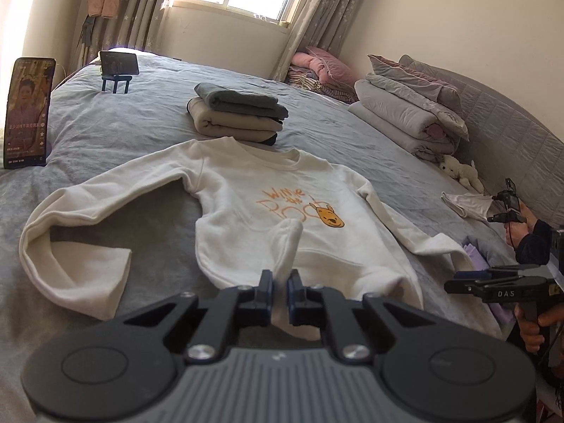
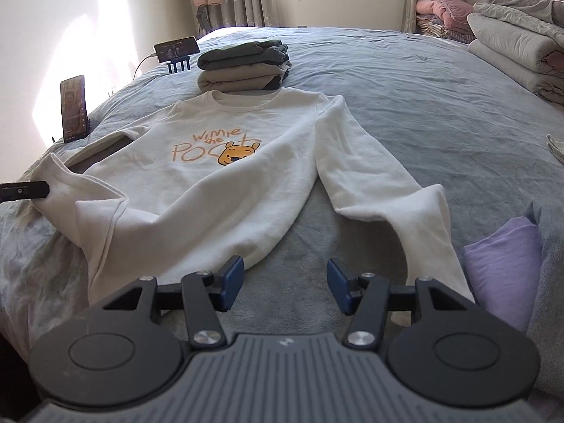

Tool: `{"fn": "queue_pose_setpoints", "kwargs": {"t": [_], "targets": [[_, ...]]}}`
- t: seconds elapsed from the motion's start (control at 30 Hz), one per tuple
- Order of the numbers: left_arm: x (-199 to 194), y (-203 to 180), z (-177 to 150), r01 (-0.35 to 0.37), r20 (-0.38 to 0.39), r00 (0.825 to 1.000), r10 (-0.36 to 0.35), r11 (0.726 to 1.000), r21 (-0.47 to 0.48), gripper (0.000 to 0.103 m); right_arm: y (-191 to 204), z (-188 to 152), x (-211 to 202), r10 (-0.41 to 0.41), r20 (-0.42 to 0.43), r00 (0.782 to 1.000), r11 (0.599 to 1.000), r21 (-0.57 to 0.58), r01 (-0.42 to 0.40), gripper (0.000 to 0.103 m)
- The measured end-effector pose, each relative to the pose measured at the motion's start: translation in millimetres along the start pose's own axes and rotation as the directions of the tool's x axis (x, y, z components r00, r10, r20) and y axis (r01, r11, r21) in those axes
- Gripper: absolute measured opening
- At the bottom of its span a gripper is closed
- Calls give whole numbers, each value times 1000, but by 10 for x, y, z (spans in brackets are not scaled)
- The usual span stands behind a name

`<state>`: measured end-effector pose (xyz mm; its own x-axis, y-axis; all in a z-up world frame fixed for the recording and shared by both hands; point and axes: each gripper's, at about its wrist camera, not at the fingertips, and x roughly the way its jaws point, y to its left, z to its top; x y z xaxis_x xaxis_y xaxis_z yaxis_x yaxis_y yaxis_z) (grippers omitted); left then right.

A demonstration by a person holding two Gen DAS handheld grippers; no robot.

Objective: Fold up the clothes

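A white sweatshirt with an orange bear print lies face up on the grey bed; it also shows in the right wrist view. My left gripper is shut on the sweatshirt's bottom hem, a pinched fold of white cloth standing up between the fingers. It shows as a dark finger at the left edge of the right wrist view. My right gripper is open and empty, just above the bed beside the hem's right corner, left of the right sleeve. It also shows in the left wrist view.
A stack of folded grey and beige clothes lies behind the collar. Two phones on stands stand at the left. Folded quilts and a plush toy lie at the right. A purple garment lies near right.
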<state>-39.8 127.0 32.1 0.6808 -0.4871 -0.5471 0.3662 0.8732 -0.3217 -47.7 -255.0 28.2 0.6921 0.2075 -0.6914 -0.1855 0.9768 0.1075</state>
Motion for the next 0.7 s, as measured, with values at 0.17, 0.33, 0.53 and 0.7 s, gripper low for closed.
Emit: {"fn": "queue_pose_setpoints", "kwargs": {"t": [0.17, 0.33, 0.53, 0.7], "targets": [[-242, 117, -198, 3, -32, 999, -2, 1000, 30, 8, 131, -83, 87, 53, -40, 998, 999, -10, -53, 56], [-303, 189, -386, -5, -124, 992, 11, 999, 48, 0, 215, -129, 174, 80, -70, 994, 997, -10, -81, 56], [-378, 374, -423, 9, -123, 992, -18, 997, -73, 4, 276, -149, 206, 79, -80, 994, 997, -13, -81, 57], [-388, 575, -364, 48, -98, 992, -78, 960, -277, 33, 296, -173, 115, 105, -82, 991, 994, -6, -106, 57]]}}
